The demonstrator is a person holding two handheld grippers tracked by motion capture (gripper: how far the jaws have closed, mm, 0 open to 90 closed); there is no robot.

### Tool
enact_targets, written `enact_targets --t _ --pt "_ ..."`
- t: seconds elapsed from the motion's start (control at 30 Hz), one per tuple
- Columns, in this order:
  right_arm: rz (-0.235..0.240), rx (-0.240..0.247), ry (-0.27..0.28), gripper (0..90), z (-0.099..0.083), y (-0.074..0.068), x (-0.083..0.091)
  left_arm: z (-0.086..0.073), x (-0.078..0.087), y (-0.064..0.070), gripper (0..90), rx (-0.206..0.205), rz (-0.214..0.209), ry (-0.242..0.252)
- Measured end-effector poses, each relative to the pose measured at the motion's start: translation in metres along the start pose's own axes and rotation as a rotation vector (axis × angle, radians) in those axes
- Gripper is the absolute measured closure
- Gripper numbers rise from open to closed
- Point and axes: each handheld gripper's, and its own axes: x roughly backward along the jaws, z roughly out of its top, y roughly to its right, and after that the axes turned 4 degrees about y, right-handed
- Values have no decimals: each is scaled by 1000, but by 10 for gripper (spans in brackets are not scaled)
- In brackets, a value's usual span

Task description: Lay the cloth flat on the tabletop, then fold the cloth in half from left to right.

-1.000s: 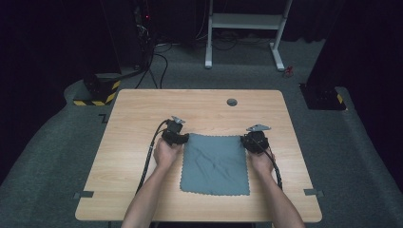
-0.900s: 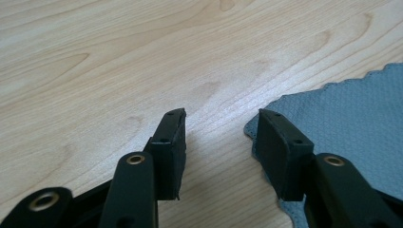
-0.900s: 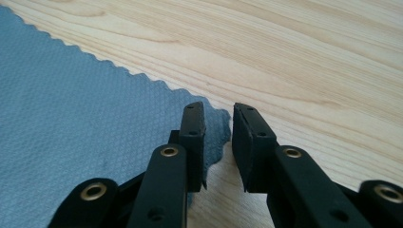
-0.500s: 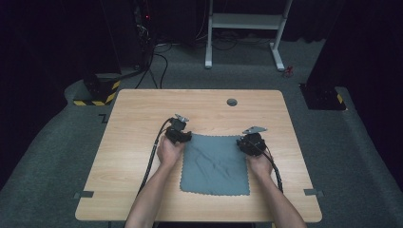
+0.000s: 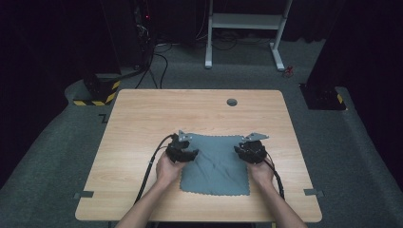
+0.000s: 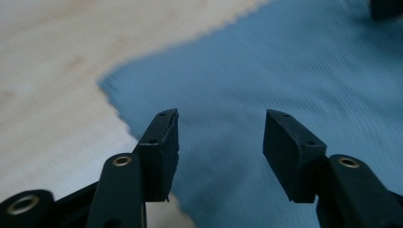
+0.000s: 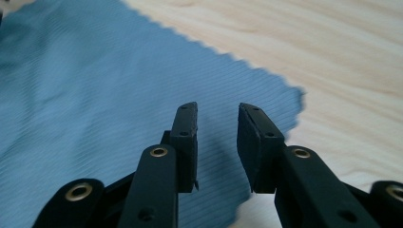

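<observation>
High view: cloth (image 5: 216, 164) lies flat on tabletop (image 5: 142, 123), near edge toward person. Left tool (image 5: 182, 148) has slid from cloth's far-left corner inward along left edge; right tool (image 5: 251, 151) has dropped back along right edge. Likely resetting for fold grip.

Left gripper view: left tool (image 6: 218, 137) gapes wide, empty, above cloth (image 6: 285, 71) just inside corner.

Right gripper view: right tool (image 7: 217, 128) narrowly parted, grasping nothing, over cloth (image 7: 95, 95) near right corner.
</observation>
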Motion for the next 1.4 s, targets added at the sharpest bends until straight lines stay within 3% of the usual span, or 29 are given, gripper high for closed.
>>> enact_targets --t 0.1,0.2,0.33,0.5,0.6,0.7,0.97,1.07,1.27,1.33,1.4 --pt "-9 22 -31 671 -4 -4 -3 -15 5 9 457 -49 10 -23" --pt "-4 -13 -24 669 -7 2 -6 -27 11 8 461 -29 11 13" --pt "-6 4 -23 650 -6 6 -7 -35 17 10 479 -35 30 36" --pt "-8 -9 -20 621 -7 7 -7 -40 20 6 468 -8 16 54" --pt "-29 -17 -35 593 -5 4 -7 -39 23 3 429 20 -20 42" --pt "12 -38 -31 596 -5 -1 -4 -39 24 -4 424 56 -36 59" --pt "92 -11 44 595 -3 -35 8 -28 16 -23 400 102 -46 60" --pt "120 18 38 597 -2 -52 11 -23 14 -31 412 119 -51 78" --pt "196 54 54 621 -3 -84 15 -9 3 -42 419 118 -40 31" --pt "223 81 46 636 -4 -99 13 -6 1 -45 436 125 -22 60" --pt "253 102 44 650 -5 -113 12 -2 -5 -48 444 117 -3 26"
